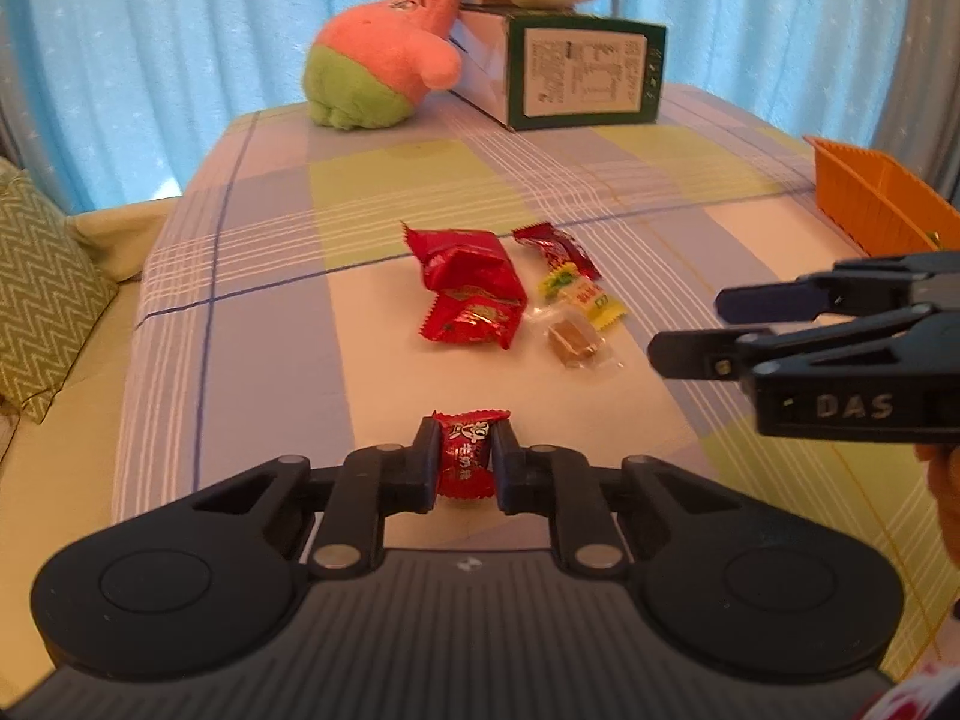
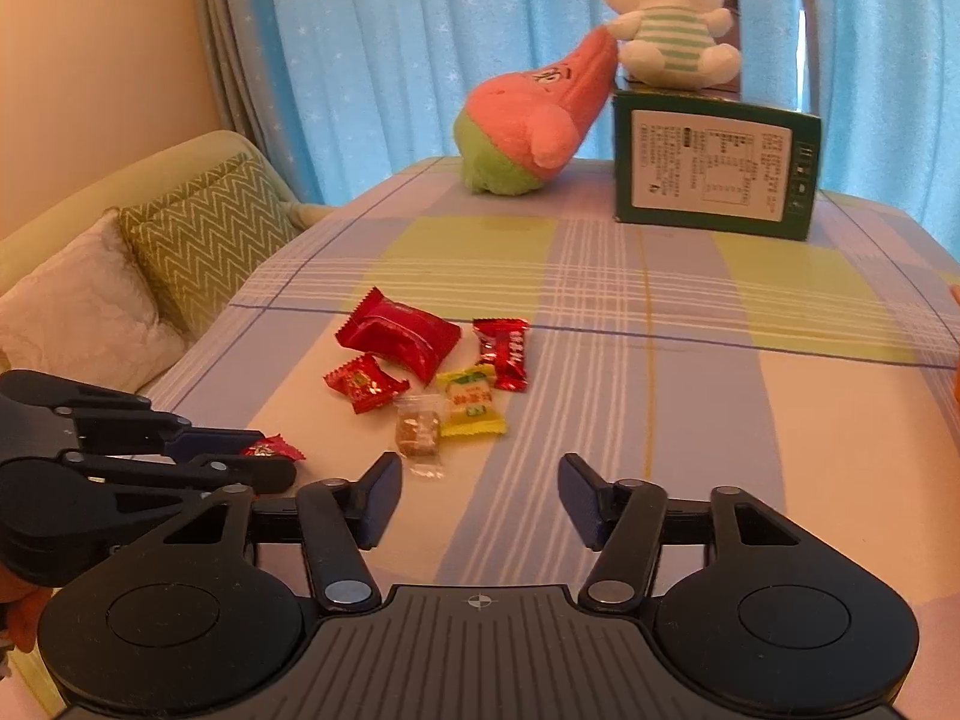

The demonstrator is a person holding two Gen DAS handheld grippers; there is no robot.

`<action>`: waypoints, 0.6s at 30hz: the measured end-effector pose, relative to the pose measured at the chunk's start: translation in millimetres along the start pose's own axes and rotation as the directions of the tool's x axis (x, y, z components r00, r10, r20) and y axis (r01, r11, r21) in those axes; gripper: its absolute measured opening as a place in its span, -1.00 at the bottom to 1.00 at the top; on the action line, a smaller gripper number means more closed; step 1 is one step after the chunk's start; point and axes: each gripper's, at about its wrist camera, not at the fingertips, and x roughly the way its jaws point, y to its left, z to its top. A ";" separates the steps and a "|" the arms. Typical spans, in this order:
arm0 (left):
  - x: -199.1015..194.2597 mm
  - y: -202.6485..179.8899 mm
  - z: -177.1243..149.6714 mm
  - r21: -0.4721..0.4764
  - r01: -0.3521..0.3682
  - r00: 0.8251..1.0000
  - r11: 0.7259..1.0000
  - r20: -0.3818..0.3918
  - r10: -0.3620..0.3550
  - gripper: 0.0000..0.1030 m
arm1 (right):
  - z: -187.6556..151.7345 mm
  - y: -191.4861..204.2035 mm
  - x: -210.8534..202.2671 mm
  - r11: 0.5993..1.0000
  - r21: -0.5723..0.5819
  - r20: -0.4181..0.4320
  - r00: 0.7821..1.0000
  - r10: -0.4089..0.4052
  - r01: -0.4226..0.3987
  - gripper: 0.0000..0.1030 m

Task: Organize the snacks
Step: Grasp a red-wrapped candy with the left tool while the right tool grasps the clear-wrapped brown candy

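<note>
My left gripper (image 1: 467,459) is shut on a small red-wrapped candy (image 1: 465,450), low over the plaid tablecloth (image 1: 270,300). In the right wrist view the same gripper (image 2: 279,453) sits at the left with the candy (image 2: 273,450) peeking out between its fingers. Beyond lies a cluster of snacks: a large red packet (image 2: 399,339), a small red packet (image 2: 365,384), a long red packet (image 2: 504,354), a yellow candy (image 2: 471,405) and a clear-wrapped brown candy (image 2: 417,429). My right gripper (image 2: 480,480) is open just short of the brown candy, with nothing between its fingers.
An orange basket (image 1: 870,192) stands at the table's right edge. At the back are a green box (image 2: 714,168), a pink and green plush (image 2: 528,126) and a white plush (image 2: 666,24). Cushions (image 2: 198,234) lie off the left edge, with blue curtains behind.
</note>
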 end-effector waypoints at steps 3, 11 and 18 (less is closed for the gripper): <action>-7.0 5.8 -0.4 -0.036 -0.021 1.000 0.999 0.020 0.022 -0.70 | 2.7 7.8 11.9 1.000 -0.019 0.004 1.000 0.009 -0.009 -0.07; -11.0 19.3 -3.0 -0.095 -0.046 0.998 0.994 0.031 0.049 -0.70 | 4.5 23.5 40.1 0.998 -0.058 -0.007 0.999 0.034 -0.035 -0.25; -10.9 23.0 -9.0 -0.124 -0.049 0.998 0.991 0.027 0.053 -0.70 | 4.1 28.4 51.2 0.997 -0.078 -0.002 1.000 0.018 -0.018 -0.58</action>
